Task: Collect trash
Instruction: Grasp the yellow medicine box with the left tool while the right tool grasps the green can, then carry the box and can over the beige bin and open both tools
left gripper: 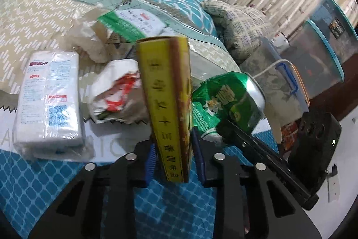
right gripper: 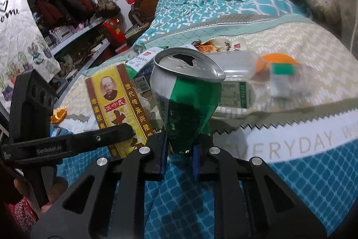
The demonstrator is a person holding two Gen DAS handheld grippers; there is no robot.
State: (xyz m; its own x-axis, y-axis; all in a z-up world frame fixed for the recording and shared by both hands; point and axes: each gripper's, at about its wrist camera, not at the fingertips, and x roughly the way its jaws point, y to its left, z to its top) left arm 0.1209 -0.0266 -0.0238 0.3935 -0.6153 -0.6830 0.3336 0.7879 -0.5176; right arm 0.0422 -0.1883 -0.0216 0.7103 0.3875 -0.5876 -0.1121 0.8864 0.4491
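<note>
My left gripper [left gripper: 174, 158] is shut on a flat yellow box [left gripper: 167, 104] with brown borders and Chinese print, held upright above the bed; the box also shows in the right wrist view [right gripper: 116, 104]. My right gripper [right gripper: 180, 160] is shut on the lower end of a crushed green can [right gripper: 185, 95], its open top facing up; the can also shows in the left wrist view [left gripper: 226, 102], just right of the box. A clear plastic bottle with an orange cap [right gripper: 257, 68] lies on the bed behind the can.
On the bed lie a white tissue pack [left gripper: 49, 100], a crumpled white-and-red wrapper [left gripper: 116, 93], a green-and-white packet [left gripper: 132, 24] and a clear bag [left gripper: 89, 37]. Clear plastic storage bins [left gripper: 313, 48] stand at the right. Cluttered shelves [right gripper: 67, 15] stand left of the bed.
</note>
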